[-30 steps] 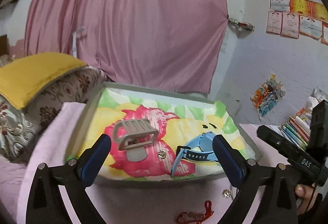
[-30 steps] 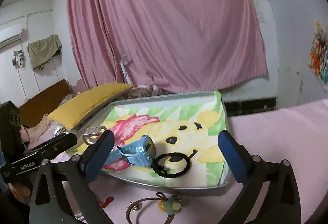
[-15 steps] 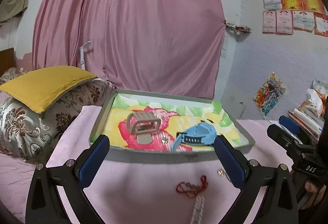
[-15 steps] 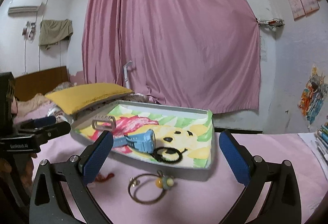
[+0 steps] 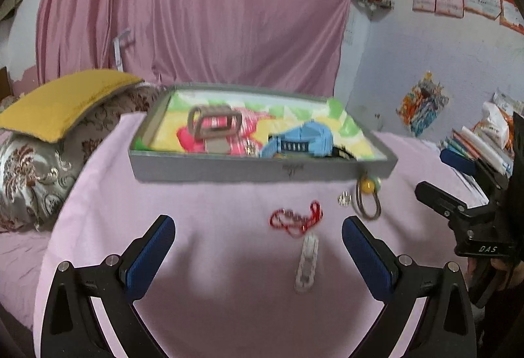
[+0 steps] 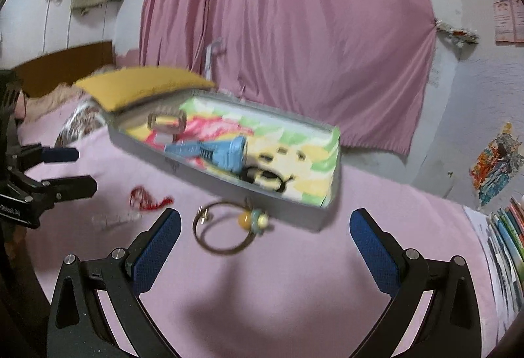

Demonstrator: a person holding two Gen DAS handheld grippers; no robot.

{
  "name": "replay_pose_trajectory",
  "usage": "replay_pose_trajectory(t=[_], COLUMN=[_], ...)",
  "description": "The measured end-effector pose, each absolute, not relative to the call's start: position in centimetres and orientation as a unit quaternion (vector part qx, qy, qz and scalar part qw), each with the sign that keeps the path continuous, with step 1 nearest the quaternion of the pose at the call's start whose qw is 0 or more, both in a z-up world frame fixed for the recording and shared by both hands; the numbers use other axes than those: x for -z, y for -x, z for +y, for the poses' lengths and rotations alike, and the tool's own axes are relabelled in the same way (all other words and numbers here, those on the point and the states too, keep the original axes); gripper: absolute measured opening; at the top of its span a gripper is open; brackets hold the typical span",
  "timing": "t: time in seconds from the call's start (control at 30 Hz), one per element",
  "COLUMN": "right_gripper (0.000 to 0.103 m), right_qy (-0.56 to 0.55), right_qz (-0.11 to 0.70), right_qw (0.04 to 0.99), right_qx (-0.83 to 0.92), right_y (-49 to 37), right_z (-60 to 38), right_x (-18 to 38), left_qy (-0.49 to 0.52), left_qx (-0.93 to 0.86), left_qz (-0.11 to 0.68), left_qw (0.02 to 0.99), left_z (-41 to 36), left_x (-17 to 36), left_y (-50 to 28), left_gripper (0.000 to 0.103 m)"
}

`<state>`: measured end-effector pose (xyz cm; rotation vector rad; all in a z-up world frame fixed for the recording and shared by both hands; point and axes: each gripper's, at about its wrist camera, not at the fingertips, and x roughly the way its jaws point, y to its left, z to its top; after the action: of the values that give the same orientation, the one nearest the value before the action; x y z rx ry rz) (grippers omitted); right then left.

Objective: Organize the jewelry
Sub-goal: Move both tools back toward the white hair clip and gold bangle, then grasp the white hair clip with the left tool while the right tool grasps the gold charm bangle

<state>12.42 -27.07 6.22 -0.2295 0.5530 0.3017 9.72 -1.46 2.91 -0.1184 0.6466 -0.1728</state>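
Observation:
A grey tray (image 5: 249, 169) with a cartoon liner sits on the pink cloth. It holds a grey hair claw (image 5: 214, 123), a blue watch (image 5: 299, 141) and a black hair tie (image 6: 267, 179). On the cloth before it lie a red string bracelet (image 5: 296, 218), a white beaded piece (image 5: 308, 263), a small earring (image 5: 344, 198) and a metal bangle with a yellow bead (image 5: 368, 197). My left gripper (image 5: 258, 251) is open above the cloth near the bracelet. My right gripper (image 6: 265, 241) is open over the bangle (image 6: 226, 232). Both are empty.
A yellow pillow (image 5: 62, 102) on a patterned cushion lies left of the tray. A pink curtain (image 5: 196, 14) hangs behind. Books (image 5: 478, 148) are stacked at the right. Each gripper shows in the other's view, the right one (image 5: 458, 194) and the left one (image 6: 49, 174).
Both grippers have pulled back from the tray and tilted down. More of the pink cloth and the loose pieces before the tray have come into view. Both stay open.

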Motion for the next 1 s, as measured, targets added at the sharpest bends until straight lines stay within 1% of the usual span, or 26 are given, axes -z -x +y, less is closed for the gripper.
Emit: replay_pose_trajectory(t=[0.2,0.23,0.27,0.3,0.33,0.37,0.43,0.5,0.57,0.63,0.67,0.7,0.77,0.8,0.87,0.9,0.97,1.0], right_gripper=[0.101,0.101,0.101,0.101,0.101,0.101,0.101,0.099,0.093,0.089,0.084,0.081,0.072,0.070,0.064,0.062,0.055,0.055], right_qy=[0.088,0.081,0.081,0.086,0.090,0.089,0.086,0.089,0.093,0.091,0.087,0.079,0.073,0.073,0.082,0.086,0.086,0.082], right_qz=[0.335,0.345,0.350,0.356,0.361,0.368,0.373,0.374,0.375,0.384,0.389,0.397,0.410,0.414,0.416,0.419,0.427,0.427], right_qw=[0.923,0.919,0.917,0.914,0.913,0.909,0.906,0.905,0.905,0.900,0.898,0.893,0.887,0.885,0.884,0.883,0.879,0.879], right_qx=[-0.166,-0.172,-0.174,-0.173,-0.171,-0.173,-0.181,-0.182,-0.180,-0.184,-0.188,-0.195,-0.200,-0.200,-0.195,-0.192,-0.193,-0.194], right_y=[-13.5,-13.7,-13.9,-14.1,-14.3,-14.5,-14.6,-14.8,-15.2,-15.8,-16.2,-16.6,-17.1,-17.4,-17.9,-18.2,-18.9,-19.2], right_z=[-27.5,-27.6,-27.6,-27.5,-27.4,-27.4,-27.4,-27.3,-27.2,-27.0,-27.0,-27.0,-26.9,-26.8,-26.5,-26.3,-26.1,-26.0], right_x=[-4.4,-4.2,-3.9,-3.6,-3.4,-3.2,-3.1,-3.2,-3.3,-3.3,-3.3,-3.1,-2.9,-2.7,-2.6,-2.5,-2.2,-2.2], left_qy=[0.056,0.054,0.052,0.047,0.043,0.040,0.030,0.022,0.018,0.014,0.011,0.008,0.003,0.001,-0.005,-0.009,-0.012,-0.014], left_qx=[0.109,0.113,0.118,0.125,0.132,0.137,0.148,0.152,0.155,0.154,0.152,0.148,0.144,0.143,0.143,0.142,0.141,0.141], left_qz=[0.345,0.347,0.348,0.350,0.353,0.357,0.368,0.375,0.379,0.382,0.384,0.384,0.386,0.387,0.388,0.388,0.388,0.388], left_qw=[0.931,0.930,0.929,0.927,0.925,0.923,0.917,0.914,0.912,0.911,0.911,0.911,0.911,0.911,0.911,0.911,0.911,0.911], left_z=[-1.9,-2.1,-2.3,-2.5,-2.8,-3.0,-3.6,-4.1,-4.4,-4.6,-4.6,-4.7,-4.8,-4.8,-4.9,-5.0,-5.1,-5.1], left_x=[-2.0,-2.0,-2.0,-1.9,-1.8,-1.7,-1.3,-1.0,-0.9,-0.7,-0.7,-0.7,-0.7,-0.7,-0.7,-0.7,-0.8,-0.8], left_y=[-9.2,-9.0,-8.9,-8.8,-8.7,-8.7,-8.8,-8.9,-9.0,-9.3,-9.4,-9.4,-9.5,-9.6,-9.7,-9.7,-9.7,-9.7], left_gripper=[0.101,0.097,0.091,0.087,0.081,0.072,0.063,0.058,0.052,0.050,0.047,0.045,0.038,0.035,0.027,0.026,0.023,0.022])
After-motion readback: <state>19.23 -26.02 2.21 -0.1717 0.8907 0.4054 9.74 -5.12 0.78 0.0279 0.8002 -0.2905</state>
